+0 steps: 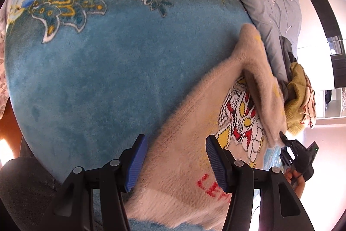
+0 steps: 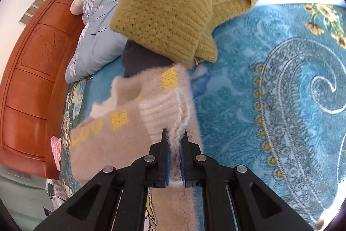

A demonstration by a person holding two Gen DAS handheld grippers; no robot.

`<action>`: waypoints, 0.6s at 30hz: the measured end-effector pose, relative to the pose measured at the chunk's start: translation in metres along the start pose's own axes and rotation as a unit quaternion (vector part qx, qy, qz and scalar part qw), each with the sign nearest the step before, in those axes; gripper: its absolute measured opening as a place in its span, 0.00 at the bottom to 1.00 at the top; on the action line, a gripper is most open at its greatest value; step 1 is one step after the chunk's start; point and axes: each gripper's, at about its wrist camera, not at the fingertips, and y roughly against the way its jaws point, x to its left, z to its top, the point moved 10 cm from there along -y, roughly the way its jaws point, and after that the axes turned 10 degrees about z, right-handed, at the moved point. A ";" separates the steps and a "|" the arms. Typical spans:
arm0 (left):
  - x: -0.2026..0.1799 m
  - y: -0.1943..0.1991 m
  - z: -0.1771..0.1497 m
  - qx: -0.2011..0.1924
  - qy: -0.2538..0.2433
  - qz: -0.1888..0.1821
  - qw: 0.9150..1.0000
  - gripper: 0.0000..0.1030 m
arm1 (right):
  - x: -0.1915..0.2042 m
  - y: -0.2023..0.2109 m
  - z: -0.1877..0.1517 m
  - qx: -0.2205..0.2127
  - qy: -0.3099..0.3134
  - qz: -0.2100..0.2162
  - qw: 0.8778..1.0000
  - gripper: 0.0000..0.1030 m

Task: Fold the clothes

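I have the sweater's (image 2: 138, 122) ribbed edge pinched tight in my right gripper (image 2: 174, 151) — fuzz pokes out between the pads — and that end is lifted off the blue blanket (image 2: 270, 101). The rest of the sweater lies flat on the blanket under my left gripper (image 1: 176, 162), whose jaws stand about half open over the body, holding nothing. To fold cleanly I'd carry the raised edge across in a low arc, keep it taut, and pin the body with the left so it won't drag toward the mustard knit (image 2: 173, 10) — then lay it edge to edge.
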 end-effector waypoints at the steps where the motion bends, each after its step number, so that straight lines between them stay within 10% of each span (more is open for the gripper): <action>1: -0.002 -0.003 -0.001 0.003 -0.003 -0.001 1.000 0.59 | 0.000 0.000 0.000 0.002 0.001 0.001 1.000 0.08; 10: -0.002 -0.015 -0.006 0.008 -0.042 0.009 0.999 0.59 | 0.010 0.036 -0.026 0.006 0.013 0.044 0.999 0.22; 18: -0.008 -0.028 -0.015 0.034 -0.075 -0.022 0.996 0.59 | -0.037 0.063 -0.150 0.098 -0.032 0.088 0.991 0.35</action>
